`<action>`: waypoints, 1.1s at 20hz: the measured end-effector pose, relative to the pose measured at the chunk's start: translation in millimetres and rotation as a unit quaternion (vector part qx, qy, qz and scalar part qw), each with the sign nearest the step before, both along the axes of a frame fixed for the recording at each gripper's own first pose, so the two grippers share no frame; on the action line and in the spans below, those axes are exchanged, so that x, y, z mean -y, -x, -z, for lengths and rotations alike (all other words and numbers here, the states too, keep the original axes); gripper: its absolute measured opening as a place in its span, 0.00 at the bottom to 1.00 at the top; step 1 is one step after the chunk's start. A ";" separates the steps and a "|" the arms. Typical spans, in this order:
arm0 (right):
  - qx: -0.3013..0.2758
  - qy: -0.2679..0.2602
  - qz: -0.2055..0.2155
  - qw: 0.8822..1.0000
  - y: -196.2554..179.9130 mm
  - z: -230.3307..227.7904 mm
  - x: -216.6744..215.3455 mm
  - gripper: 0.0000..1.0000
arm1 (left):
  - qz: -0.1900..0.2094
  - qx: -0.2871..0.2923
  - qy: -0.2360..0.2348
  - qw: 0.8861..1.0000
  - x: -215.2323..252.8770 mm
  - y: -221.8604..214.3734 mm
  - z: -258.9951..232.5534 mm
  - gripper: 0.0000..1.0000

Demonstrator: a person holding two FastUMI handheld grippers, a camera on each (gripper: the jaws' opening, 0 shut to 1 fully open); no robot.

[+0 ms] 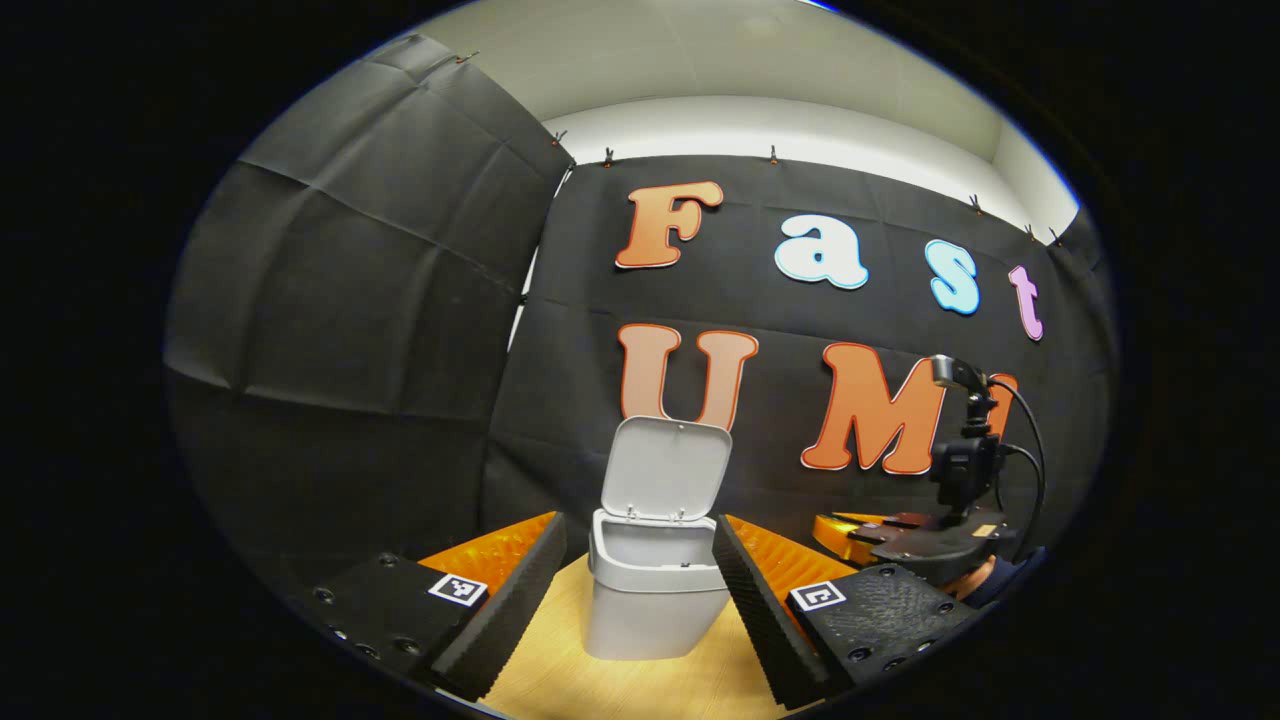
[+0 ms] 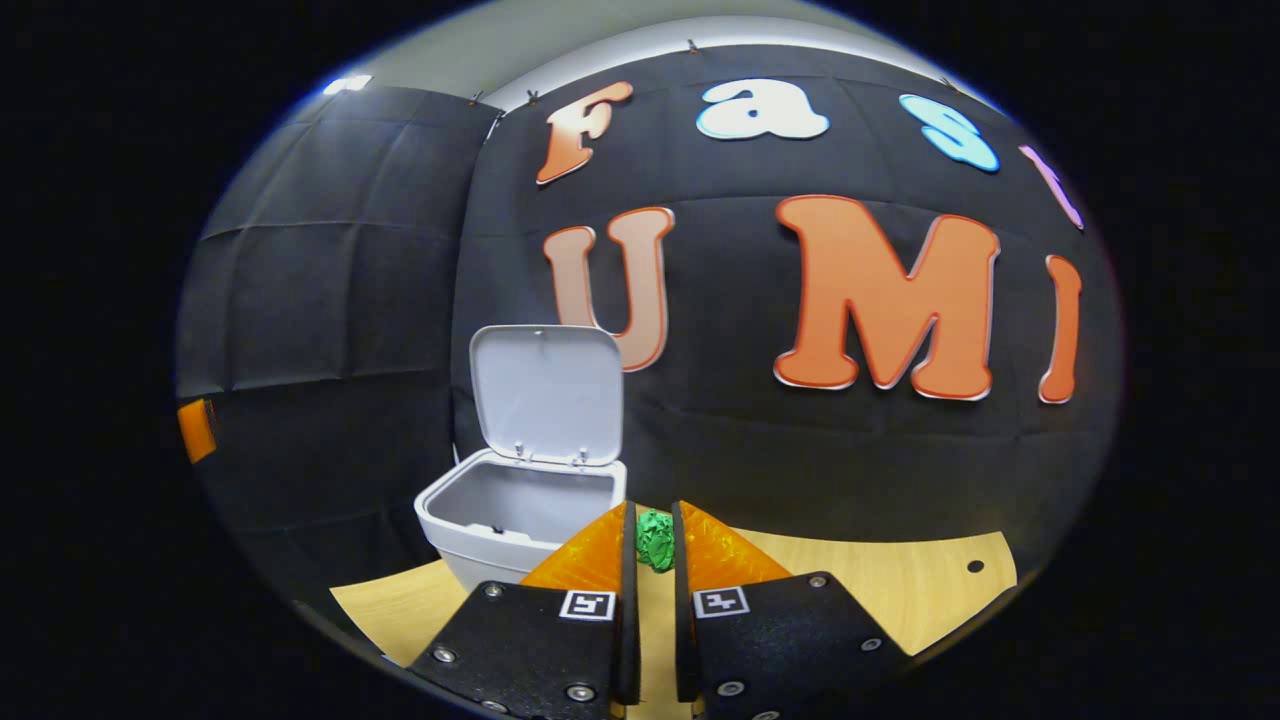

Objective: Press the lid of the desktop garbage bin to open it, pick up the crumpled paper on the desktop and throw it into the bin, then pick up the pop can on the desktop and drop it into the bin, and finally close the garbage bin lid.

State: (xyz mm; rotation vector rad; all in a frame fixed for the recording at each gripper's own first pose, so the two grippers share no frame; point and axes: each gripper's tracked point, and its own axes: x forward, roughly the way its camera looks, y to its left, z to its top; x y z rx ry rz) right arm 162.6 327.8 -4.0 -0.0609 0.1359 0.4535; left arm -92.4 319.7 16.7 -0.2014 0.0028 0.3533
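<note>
Green crumpled paper (image 2: 656, 540), one ball of it, sits pinched between the right claw (image 2: 655, 545) fingers, raised just right of the one grey bin (image 2: 520, 520). That bin stands upright on the wooden surface (image 2: 900, 590), long axis vertical, mouth facing up, its lid (image 2: 545, 395) swung up and back on the rear hinge. In the left gripper view the left claw (image 1: 640, 590) is spread wide, its fingers flanking the bin (image 1: 655, 590) without touching it, and the right claw (image 1: 930, 535) shows at far right.

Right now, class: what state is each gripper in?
Left gripper: open, holding nothing.
Right gripper: shut on the paper.
</note>
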 end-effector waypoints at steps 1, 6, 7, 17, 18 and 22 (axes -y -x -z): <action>-0.002 -0.001 -0.009 1.000 -5.8 -1.0 -18.4 0.14 | -0.007 -0.005 0.000 1.000 -7.6 4.0 5.1 0.94; -0.014 0.007 -0.026 1.000 -42.9 7.9 -89.7 0.14 | -0.036 -0.024 0.010 0.999 -42.5 19.9 25.6 0.92; -0.018 0.010 -0.027 0.999 -49.5 10.8 -96.8 0.14 | -0.041 -0.027 0.010 0.999 -48.6 23.0 27.7 0.92; -0.031 0.020 -0.036 0.999 -70.0 40.5 -125.5 0.25 | -0.056 -0.042 0.004 0.998 -64.4 25.9 39.8 0.94; -0.031 0.021 -0.035 0.999 -69.0 41.4 -127.0 0.27 | -0.056 -0.044 0.002 0.997 -62.7 24.7 41.9 0.94; -0.032 0.020 -0.033 0.999 -72.6 48.3 -125.2 0.54 | -0.054 -0.047 0.002 0.997 -59.0 25.1 42.1 0.94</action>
